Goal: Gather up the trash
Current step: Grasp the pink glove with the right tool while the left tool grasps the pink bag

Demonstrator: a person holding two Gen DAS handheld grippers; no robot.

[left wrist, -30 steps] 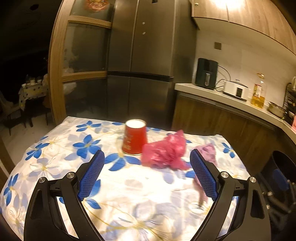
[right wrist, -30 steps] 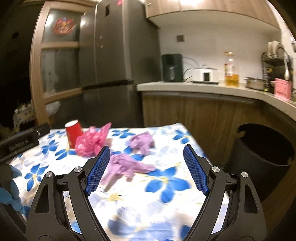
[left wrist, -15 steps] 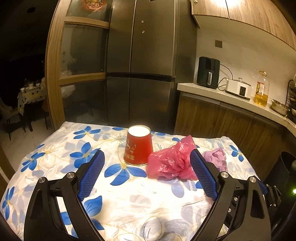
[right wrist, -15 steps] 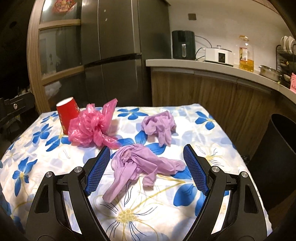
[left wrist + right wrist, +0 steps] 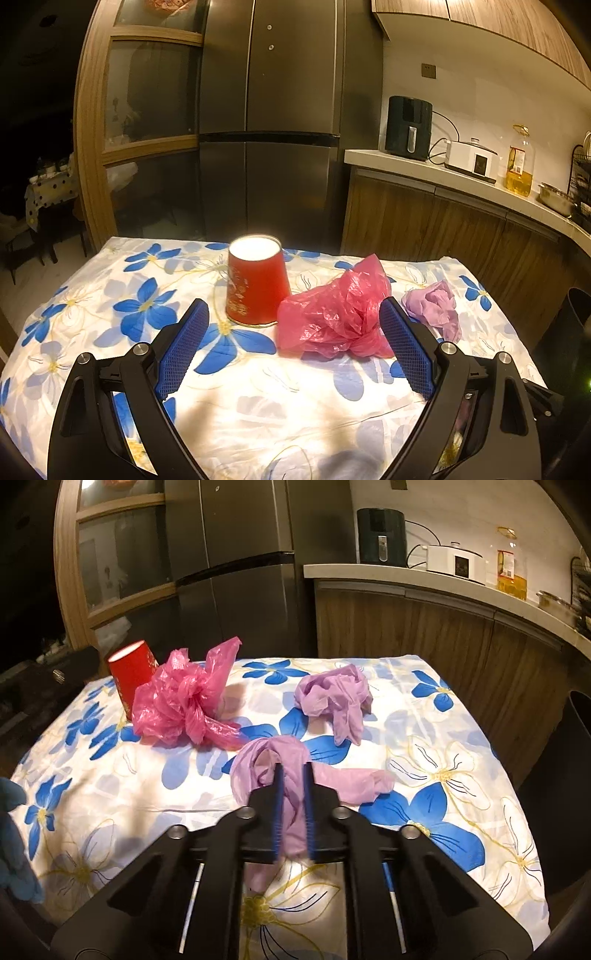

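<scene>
My right gripper [image 5: 293, 771] is shut on a crumpled purple glove [image 5: 266, 760] that lies on the flowered tablecloth [image 5: 443, 760]. A second purple glove [image 5: 332, 694] lies beyond it; it also shows in the left wrist view [image 5: 432, 306]. A pink plastic bag [image 5: 181, 701] and an upside-down red paper cup [image 5: 131, 668] sit at the far left. My left gripper [image 5: 293, 339] is open and empty, low over the table, just short of the cup [image 5: 256, 284] and the bag [image 5: 332, 321].
A black trash bin [image 5: 569, 768] stands on the floor right of the table; its rim shows in the left wrist view [image 5: 576, 317]. A fridge [image 5: 269, 129] stands behind the table. A wooden counter [image 5: 424, 579] with appliances runs along the right.
My right gripper has moved forward and down and closed on the near purple glove. My left gripper has come closer to the cup and the pink bag, still open.
</scene>
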